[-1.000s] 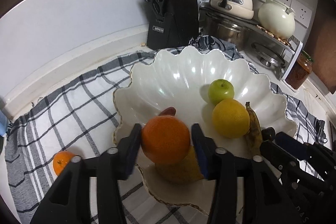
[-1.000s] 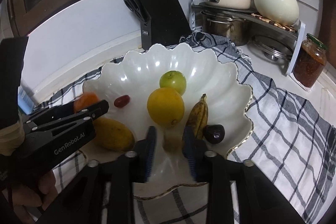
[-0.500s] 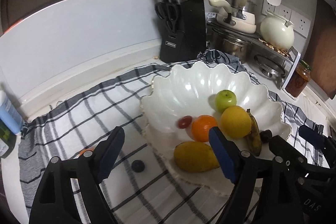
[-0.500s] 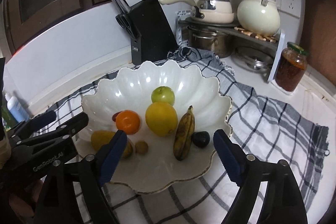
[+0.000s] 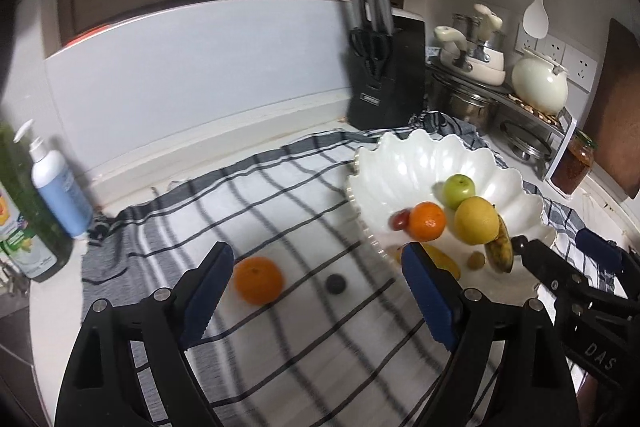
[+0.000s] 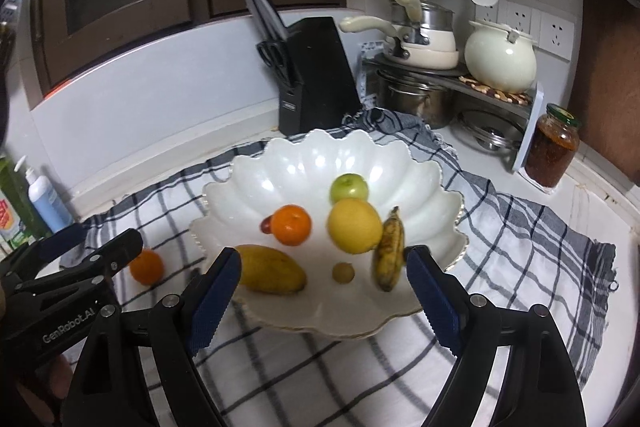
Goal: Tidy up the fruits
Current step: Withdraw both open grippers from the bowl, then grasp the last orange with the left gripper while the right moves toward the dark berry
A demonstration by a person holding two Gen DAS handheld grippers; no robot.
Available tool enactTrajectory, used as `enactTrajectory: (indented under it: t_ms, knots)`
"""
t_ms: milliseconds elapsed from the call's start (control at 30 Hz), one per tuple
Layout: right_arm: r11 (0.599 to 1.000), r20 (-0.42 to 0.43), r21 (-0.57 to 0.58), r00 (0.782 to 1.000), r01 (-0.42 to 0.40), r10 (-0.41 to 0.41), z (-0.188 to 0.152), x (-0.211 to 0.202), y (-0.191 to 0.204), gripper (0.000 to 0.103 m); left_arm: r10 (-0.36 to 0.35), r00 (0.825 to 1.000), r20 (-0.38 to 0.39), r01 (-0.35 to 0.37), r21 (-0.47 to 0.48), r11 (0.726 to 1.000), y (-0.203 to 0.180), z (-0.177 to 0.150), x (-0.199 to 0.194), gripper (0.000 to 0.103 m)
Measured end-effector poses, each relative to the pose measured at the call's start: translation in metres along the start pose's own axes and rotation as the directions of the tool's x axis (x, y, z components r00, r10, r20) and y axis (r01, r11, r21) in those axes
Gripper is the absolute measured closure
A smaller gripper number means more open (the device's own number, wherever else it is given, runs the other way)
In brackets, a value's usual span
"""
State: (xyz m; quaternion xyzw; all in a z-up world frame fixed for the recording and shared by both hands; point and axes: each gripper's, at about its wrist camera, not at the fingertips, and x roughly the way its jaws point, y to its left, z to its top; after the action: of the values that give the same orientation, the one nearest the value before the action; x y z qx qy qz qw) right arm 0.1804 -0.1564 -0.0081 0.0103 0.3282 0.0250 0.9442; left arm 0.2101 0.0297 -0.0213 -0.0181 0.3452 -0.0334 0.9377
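Now both grippers gape empty, the left gripper having just widened near a stray orange left of the bowl, presumably to gather it; right gripper faces the bowl.

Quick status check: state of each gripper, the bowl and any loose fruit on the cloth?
Left gripper: open, nothing between fingers, jaws just opened.
Right gripper: open, empty.
Bowl: upright on cloth, holding fruit.
Orange: loose on cloth, outside bowl.
Small dark fruit: loose on cloth.

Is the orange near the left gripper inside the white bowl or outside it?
Outside. The orange lies on the checked cloth, apart from the bowl.
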Motion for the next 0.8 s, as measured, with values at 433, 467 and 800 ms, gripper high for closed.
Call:
enactTrajectory:
  t_ms: [433,467,800]
  knots:
    - [0.999,-0.019,-0.036,1.000,-0.007,0.006,-0.023,0.003,0.048,0.018,0.039,0.998,-0.049,-0.040,-0.032,0.999,0.049,-0.028,0.006,0.016]
    - [0.999,-0.018,-0.038,1.000,-0.005,0.004,-0.023,0.005,0.050,0.018,0.038,0.998,-0.053,-0.040,-0.035,0.999,0.050,-0.030,0.009,0.016]
    - [0.999,0.004,-0.043,1.000,0.019,-0.019,-0.007,0.031,0.059,0.018,0.033,0.994,-0.104,-0.042,-0.080,0.996,0.059,-0.026,0.050,0.018]
